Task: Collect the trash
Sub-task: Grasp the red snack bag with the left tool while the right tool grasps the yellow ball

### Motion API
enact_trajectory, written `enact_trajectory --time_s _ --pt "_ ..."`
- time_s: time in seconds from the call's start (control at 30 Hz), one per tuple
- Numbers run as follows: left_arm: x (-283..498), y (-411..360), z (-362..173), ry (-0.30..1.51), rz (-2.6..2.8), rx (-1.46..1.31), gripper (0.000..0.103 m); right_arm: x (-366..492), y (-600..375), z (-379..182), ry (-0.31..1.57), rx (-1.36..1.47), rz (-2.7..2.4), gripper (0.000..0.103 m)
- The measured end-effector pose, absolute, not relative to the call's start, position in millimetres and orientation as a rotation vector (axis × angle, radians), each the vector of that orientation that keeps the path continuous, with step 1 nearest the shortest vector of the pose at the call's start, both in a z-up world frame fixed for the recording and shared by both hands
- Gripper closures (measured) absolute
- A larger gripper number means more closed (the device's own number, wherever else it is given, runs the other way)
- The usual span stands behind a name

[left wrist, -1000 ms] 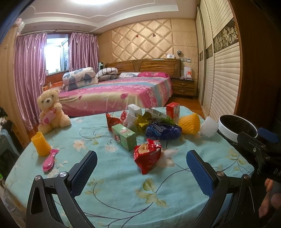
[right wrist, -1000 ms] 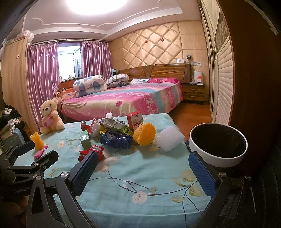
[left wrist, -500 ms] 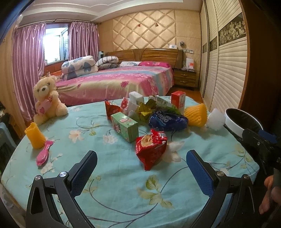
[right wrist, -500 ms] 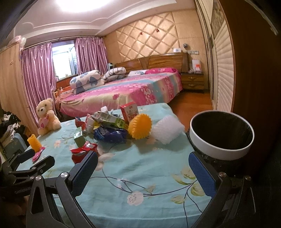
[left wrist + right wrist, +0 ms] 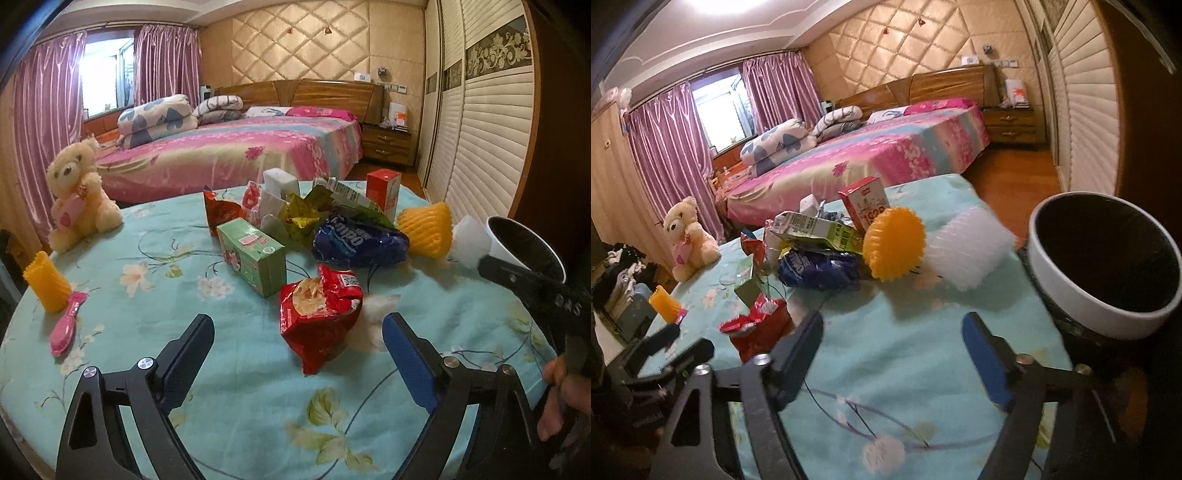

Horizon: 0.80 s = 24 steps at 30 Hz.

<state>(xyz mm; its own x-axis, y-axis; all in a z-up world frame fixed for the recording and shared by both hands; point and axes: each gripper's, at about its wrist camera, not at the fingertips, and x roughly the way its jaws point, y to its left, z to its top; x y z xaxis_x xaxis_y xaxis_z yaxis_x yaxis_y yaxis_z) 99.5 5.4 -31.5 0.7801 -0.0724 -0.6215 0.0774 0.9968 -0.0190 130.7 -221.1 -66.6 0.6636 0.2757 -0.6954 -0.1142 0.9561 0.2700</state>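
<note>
Bedroom, seen from two hand-held grippers over a round table [image 5: 110, 266] under a turquoise flowered cloth; a bed [image 5: 236, 147] with a pink cover stands beyond the table, pink curtains [image 5: 48, 103] hang at its window side and slatted wardrobe doors [image 5: 491, 122] at the other. A bin [image 5: 1104, 258], white-rimmed and black inside, stands just off the table edge on the wardrobe side.

All places below are given from the bin. The trash forms one heap across mid-table: nearest the bin a white foam net [image 5: 967, 247], then an orange foam net [image 5: 894, 243], a dark blue wrapper [image 5: 360, 240], a red and white carton [image 5: 384, 192], a green box [image 5: 255, 254]. Farthest out of the heap, on the near side, lies a red snack bag [image 5: 317, 317], its long axis running roughly away from the camera, slightly askew.

The left gripper [image 5: 297, 339] has this bag directly ahead, its lower end lying about level with the fingertips and nearer the right finger; the jaws, just narrowed a little, stand wide with nothing pressed. The right gripper [image 5: 892, 345], nearer the bin, has its jaws just drawn partly in, open over bare cloth, the orange net ahead. By this layout the left hand is better placed for the bag.

A teddy bear [image 5: 77, 192] and a pink hairbrush [image 5: 66, 326] sit at the far edge.
</note>
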Motion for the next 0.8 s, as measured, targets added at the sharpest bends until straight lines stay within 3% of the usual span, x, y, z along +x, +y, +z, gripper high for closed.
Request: enact_trajectory --time_s 0.13,0.3,0.53,0.6,0.63,0.67,0.7,0.73,0.77,0.8 --pt "109.5 6.2 -35.8 0.688 -0.095 0.0 0.014 151.4 -214.5 -73.7 0.845 0.217 0.242 0.046" --pt "123.1 5.6 -45.3 0.721 -0.106 0.0 0.019 172.6 -209.1 -85.6 0.873 0.232 0.247 0.052" --pt "132.7 2.9 -52.7 0.771 -0.125 0.0 0.042 189.7 -208.4 -91.5 0.881 0.256 0.251 0.056" --pt "134.2 2.6 -54.8 0.793 -0.14 -0.006 0.054 192.8 -208.7 -91.9 0.881 0.259 0.252 0.062" --pt "134.7 2.2 -55.6 0.804 -0.147 -0.009 0.064 194.2 -209.4 -93.0 0.884 0.257 0.25 0.071" --pt "134.5 2.2 -56.5 0.813 -0.153 -0.01 0.067 196.1 -209.8 -94.5 0.887 0.257 0.249 0.083" --pt "133.6 2.3 -56.5 0.815 -0.157 -0.011 0.071 197.7 -210.9 -96.1 0.893 0.261 0.248 0.086" --pt "133.7 1.9 -55.7 0.818 -0.159 -0.012 0.082 198.8 -210.8 -96.6 0.889 0.272 0.245 0.088" --pt "131.7 1.8 -54.7 0.819 -0.162 -0.012 0.083 196.8 -213.1 -96.4 0.885 0.278 0.246 0.091" --pt "127.6 1.9 -52.0 0.812 -0.167 -0.012 0.083 196.5 -213.2 -96.0 0.882 0.277 0.245 0.101"
